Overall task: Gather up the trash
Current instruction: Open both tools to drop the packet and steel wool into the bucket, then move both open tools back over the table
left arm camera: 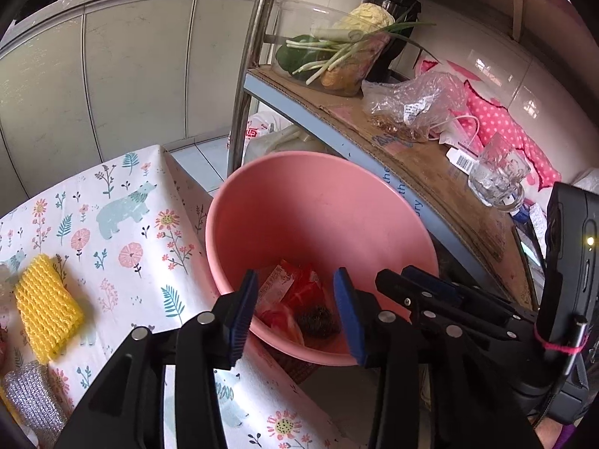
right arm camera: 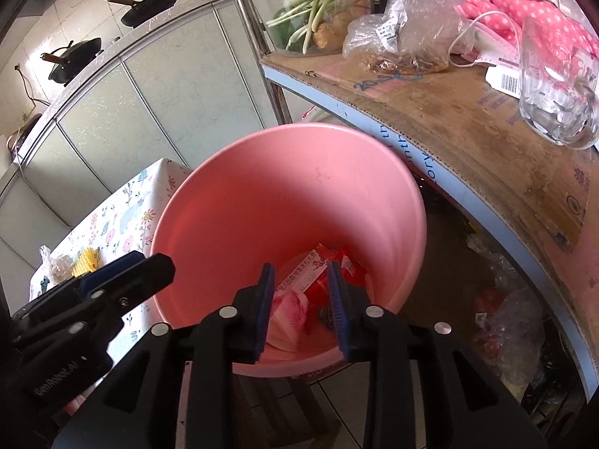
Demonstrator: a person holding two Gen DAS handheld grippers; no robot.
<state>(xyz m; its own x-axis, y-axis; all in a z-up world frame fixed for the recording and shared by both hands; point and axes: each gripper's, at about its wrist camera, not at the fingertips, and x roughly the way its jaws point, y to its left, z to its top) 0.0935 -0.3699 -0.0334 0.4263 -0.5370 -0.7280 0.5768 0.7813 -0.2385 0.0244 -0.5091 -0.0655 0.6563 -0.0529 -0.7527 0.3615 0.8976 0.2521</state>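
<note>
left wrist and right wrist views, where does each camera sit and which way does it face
Left wrist: sits on the left gripper, angled down into the pink plastic bucket beside the floral tablecloth; its blue-padded fingers and the right gripper show.
Right wrist: sits on the right gripper, angled down into the same bucket; its fingers and the left gripper show.
Shared: bucket, red wrappers, cardboard-covered shelf, glass mug.

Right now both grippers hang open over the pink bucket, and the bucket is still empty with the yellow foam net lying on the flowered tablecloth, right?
Not quite: the pink bucket is not empty. The right wrist view shows red and white wrappers lying at its bottom. The rest holds: the left gripper and right gripper are open above it, and the yellow foam net lies on the flowered tablecloth.
</note>
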